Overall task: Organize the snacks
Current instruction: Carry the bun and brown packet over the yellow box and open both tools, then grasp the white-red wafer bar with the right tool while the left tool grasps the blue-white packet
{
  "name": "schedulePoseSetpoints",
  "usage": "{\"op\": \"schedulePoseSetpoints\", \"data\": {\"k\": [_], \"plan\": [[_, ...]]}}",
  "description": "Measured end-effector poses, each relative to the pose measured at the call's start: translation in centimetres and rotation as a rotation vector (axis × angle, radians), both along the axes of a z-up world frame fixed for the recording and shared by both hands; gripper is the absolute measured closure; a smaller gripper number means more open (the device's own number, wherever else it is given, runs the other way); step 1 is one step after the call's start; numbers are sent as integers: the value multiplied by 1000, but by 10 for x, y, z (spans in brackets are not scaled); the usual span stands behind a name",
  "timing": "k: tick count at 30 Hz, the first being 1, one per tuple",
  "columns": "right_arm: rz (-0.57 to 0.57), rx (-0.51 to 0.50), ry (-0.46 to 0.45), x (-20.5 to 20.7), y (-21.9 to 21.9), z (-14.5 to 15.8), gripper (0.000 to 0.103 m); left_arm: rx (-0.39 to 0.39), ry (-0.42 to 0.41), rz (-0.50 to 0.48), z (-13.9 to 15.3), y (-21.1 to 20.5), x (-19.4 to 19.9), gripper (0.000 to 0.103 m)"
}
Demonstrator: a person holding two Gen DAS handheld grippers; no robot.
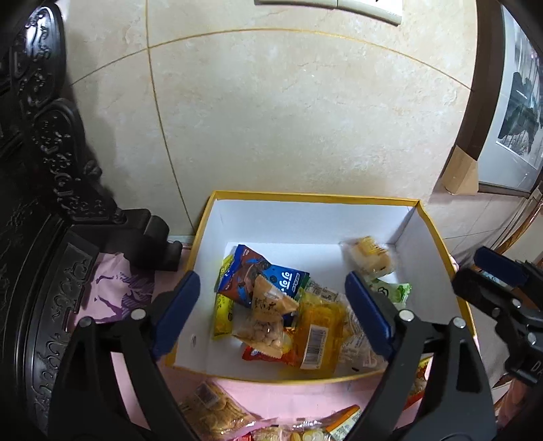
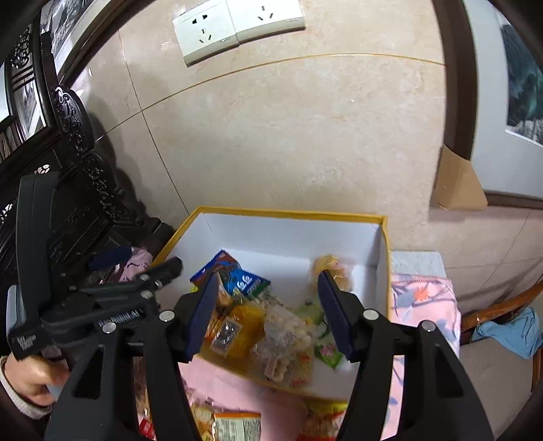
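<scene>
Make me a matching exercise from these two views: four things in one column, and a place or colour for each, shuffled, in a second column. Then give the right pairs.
Things:
1. blue snack packet
2. pale bun packet
3. wall sockets
4. barcoded yellow packet

Places:
A. on the tiled wall above the box
B. alone by the box's far right corner
C. in the pile, near the front wall
D. in the pile, far left end

Pairs: 1-D, 2-B, 3-A, 4-C

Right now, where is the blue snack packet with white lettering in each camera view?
Left wrist view: blue packet lies in the box's back left, just right of the left blue pad.
Right wrist view: blue packet sits left of centre, behind the pile.
Shared landmark: the box's yellow rim.
</scene>
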State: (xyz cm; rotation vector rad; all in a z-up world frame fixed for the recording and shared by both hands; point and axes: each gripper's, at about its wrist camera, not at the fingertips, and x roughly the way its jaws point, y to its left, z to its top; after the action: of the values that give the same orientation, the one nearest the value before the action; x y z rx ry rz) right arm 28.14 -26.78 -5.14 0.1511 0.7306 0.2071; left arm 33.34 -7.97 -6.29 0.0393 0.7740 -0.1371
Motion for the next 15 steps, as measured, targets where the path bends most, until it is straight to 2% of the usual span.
{"op": "schedulePoseSetpoints", "data": {"k": [6, 15], "plan": [[-41, -60, 58, -44, -36, -18, 41, -9, -11, 5, -2, 13, -37, 11], [-137, -102, 258, -115, -66, -90, 41, -55, 15, 31, -28, 37, -105, 10]]}}
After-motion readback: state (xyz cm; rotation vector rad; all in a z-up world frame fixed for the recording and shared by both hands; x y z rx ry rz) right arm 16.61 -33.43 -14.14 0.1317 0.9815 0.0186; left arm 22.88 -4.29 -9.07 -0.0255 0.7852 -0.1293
